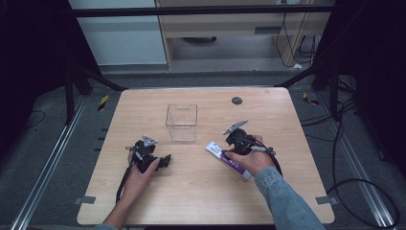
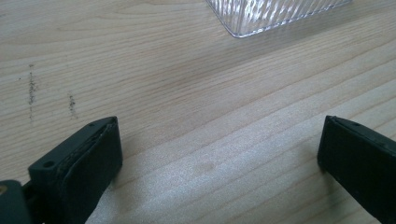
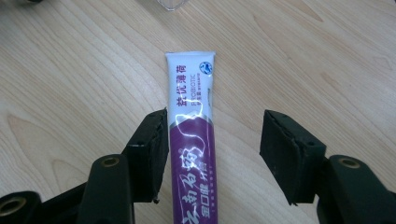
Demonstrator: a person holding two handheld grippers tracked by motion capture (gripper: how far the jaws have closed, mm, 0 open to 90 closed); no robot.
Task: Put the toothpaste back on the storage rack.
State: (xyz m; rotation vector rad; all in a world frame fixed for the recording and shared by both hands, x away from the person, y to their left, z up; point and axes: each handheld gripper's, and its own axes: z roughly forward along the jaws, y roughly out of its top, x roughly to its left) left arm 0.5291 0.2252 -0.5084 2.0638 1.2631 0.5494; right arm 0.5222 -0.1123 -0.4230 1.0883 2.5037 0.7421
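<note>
In the right gripper view our right gripper (image 3: 214, 154) straddles the toothpaste tube (image 3: 191, 140) with jaws spread, the left jaw touching it and the right one apart; its long axis runs straight up the frame between them, flat on the counter (image 3: 70, 93). The label reads "PROBIOTIC" among Chinese characters. Our left gripper (image 2: 219, 158), also spread wide, holds nothing, and the clear container (image 1: 182, 122) stands beyond, mid-frame in the high view.

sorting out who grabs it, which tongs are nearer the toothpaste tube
Right. The right tongs straddle the toothpaste tube, jaws open; the left tongs sit across the table from it.
</note>
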